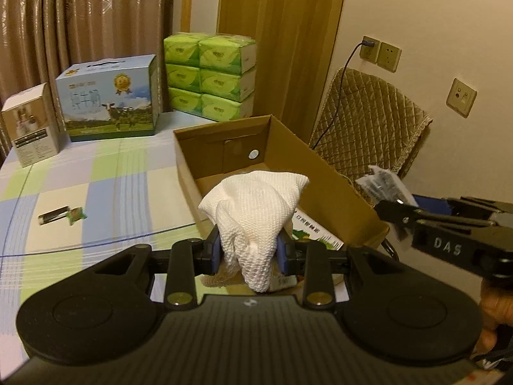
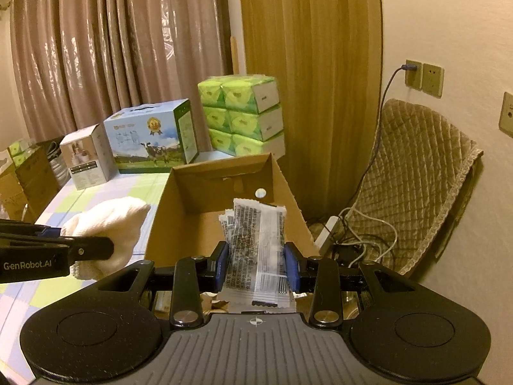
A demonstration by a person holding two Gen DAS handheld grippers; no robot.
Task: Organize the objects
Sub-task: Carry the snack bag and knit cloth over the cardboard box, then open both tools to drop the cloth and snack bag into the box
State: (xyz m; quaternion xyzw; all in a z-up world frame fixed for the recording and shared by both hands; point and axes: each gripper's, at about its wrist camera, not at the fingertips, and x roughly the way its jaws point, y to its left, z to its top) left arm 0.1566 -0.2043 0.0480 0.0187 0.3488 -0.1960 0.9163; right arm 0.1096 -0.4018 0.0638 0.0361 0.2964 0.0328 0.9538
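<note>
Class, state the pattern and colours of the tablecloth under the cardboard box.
The tablecloth is a check of pale green, blue, lilac and cream blocks, clearest in the left wrist view.

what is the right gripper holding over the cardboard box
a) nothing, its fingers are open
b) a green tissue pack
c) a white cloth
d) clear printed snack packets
d: in the right wrist view the right gripper is shut on clear printed snack packets above the cardboard box, while the white cloth sits in the left gripper.
</note>
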